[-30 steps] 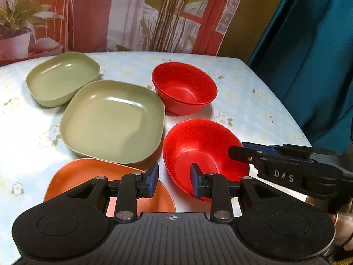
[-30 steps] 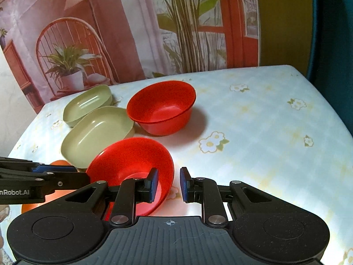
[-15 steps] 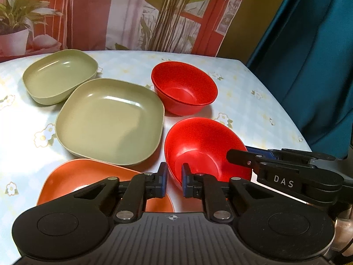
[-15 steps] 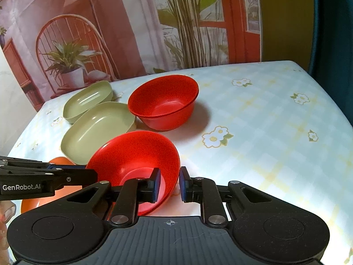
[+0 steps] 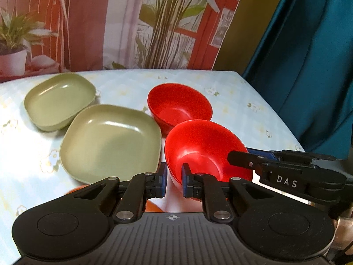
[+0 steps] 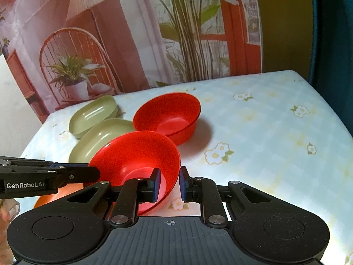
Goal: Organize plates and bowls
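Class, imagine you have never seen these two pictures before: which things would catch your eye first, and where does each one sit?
First, the near red bowl, tilted off the flowered tablecloth, its rim between the fingers of both the left gripper and the right gripper. Just behind it stands a second red bowl, and to their left two olive-green dishes lie side by side.

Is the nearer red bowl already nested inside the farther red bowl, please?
No, the nearer red bowl tilts in front of the farther red bowl, rim in the right gripper.
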The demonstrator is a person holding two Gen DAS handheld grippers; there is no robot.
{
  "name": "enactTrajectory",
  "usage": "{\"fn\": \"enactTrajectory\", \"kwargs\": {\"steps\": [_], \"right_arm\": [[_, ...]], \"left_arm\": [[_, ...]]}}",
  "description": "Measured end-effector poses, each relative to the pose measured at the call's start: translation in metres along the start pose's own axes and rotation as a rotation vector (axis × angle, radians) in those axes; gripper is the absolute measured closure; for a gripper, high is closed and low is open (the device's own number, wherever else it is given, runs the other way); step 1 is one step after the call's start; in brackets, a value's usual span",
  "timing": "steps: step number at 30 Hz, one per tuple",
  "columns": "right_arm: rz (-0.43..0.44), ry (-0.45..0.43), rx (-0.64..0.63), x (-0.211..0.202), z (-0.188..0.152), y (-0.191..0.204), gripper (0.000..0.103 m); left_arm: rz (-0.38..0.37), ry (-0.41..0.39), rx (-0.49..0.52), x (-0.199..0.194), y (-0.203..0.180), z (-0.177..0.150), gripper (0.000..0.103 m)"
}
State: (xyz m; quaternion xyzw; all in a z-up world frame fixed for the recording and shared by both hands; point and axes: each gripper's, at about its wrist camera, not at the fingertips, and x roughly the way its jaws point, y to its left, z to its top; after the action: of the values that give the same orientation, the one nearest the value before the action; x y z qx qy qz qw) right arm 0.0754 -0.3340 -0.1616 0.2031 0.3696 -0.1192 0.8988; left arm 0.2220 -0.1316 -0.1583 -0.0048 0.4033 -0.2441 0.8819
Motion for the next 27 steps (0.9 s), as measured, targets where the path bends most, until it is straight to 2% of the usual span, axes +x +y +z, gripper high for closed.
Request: {"fn": "enactTrajectory", "kwargs": {"steps": [17, 27], "right_arm": [[0.023, -0.070, 0.000, 0.000, 0.058, -0.003, 0.085], [0.028, -0.117, -0.014, 0.010, 0.096, -0.003, 0.085]], "left_arm": [[0.009, -0.081, 0.015, 0.000, 0.000, 0.049, 0.089], [0.008, -0.098, 0.004, 0.012, 0.005, 0.084, 0.089]]}}
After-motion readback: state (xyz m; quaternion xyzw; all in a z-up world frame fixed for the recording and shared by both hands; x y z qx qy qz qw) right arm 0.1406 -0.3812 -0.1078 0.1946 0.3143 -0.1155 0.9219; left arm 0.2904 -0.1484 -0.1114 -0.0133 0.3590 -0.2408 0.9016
